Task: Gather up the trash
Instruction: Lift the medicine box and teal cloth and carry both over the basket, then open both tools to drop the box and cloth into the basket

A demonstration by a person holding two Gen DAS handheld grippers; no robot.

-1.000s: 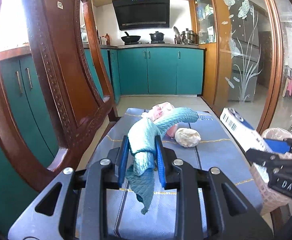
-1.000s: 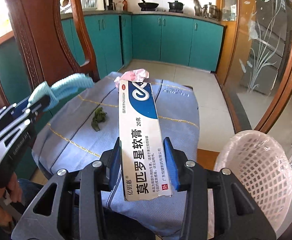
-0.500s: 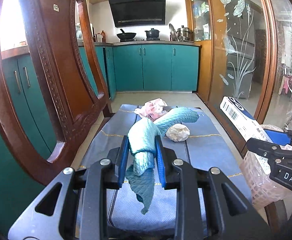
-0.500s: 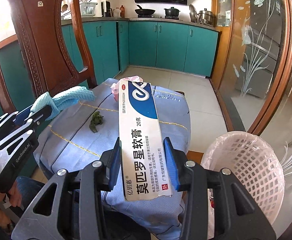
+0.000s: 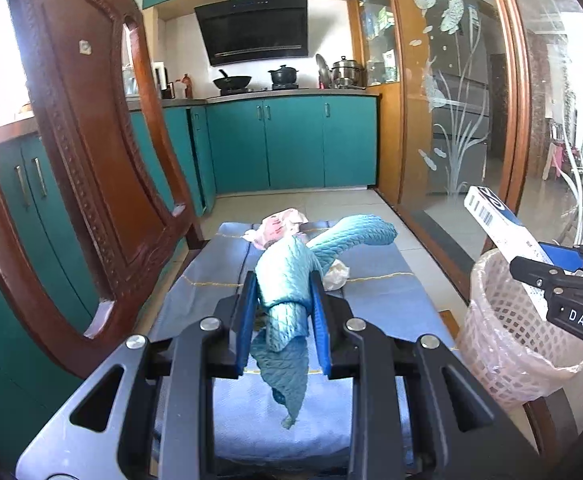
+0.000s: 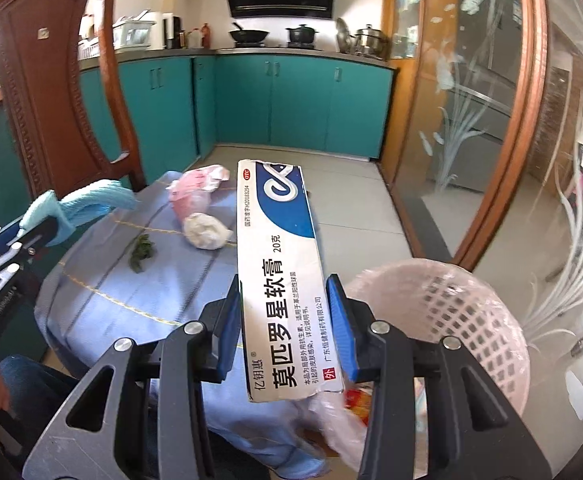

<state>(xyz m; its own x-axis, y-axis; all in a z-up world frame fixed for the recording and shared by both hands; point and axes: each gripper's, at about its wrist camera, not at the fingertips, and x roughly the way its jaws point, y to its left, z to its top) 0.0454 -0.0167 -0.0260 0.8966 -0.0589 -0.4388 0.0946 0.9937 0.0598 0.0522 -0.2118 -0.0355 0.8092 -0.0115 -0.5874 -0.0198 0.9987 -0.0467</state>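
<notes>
Both grippers have pulled back and up versus a second ago: more of the blue-covered surface shows, and the basket now sits closer under the right gripper's view.

Left gripper: fingers narrow, clamped on a teal knit cloth. One end of the cloth sticks up and curls right, the other hangs down below the fingers. It's held above the surface, near end.

Right gripper: fingers pinch the near end of a long white-and-blue ointment box by its side edges. Box points away from the camera, tilted up, over the right edge of the surface. In the left wrist view the same box sits just above the near-left rim of the basket, which stands right of the surface.

Basket is pink plastic mesh with a clear liner. Something red and yellow shows low between the right fingers; can't tell what.

On the surface:
- crumpled pink-and-white wrapper at the far end
- white wad of paper just in front of it, touching or nearly
- small green scrap left of the wad, apart from it

Carved wooden chair stands left of the surface.
</notes>
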